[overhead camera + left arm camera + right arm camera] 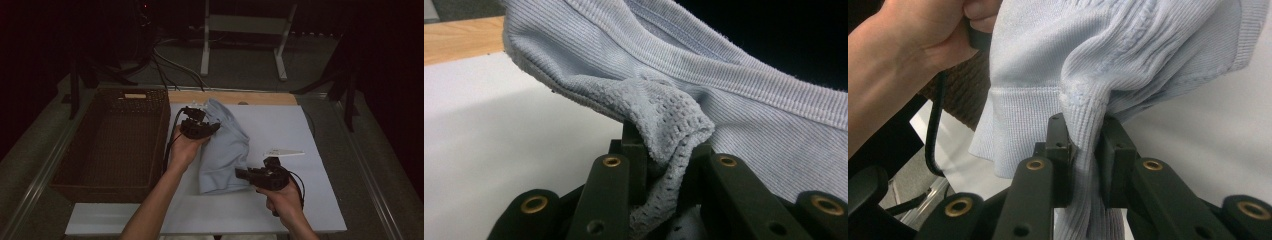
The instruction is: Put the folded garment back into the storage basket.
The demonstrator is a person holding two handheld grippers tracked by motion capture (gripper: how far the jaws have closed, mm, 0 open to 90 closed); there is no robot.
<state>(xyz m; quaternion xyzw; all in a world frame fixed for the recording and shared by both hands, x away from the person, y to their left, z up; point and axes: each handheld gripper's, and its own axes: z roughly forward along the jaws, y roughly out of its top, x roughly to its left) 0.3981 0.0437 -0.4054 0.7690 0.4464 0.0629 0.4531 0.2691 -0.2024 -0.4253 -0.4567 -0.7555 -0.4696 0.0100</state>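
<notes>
A garment (222, 150) is spread on the counter (310, 200), with a basket (117, 142) placed just to its left. A small tag (285, 153) is found on the counter to the garment's right.

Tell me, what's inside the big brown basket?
The brown basket looks empty: its woven floor shows, with a small pale tag at its far rim. Its dark near corners are too dim to tell. The blue garment lies beside it.
</notes>
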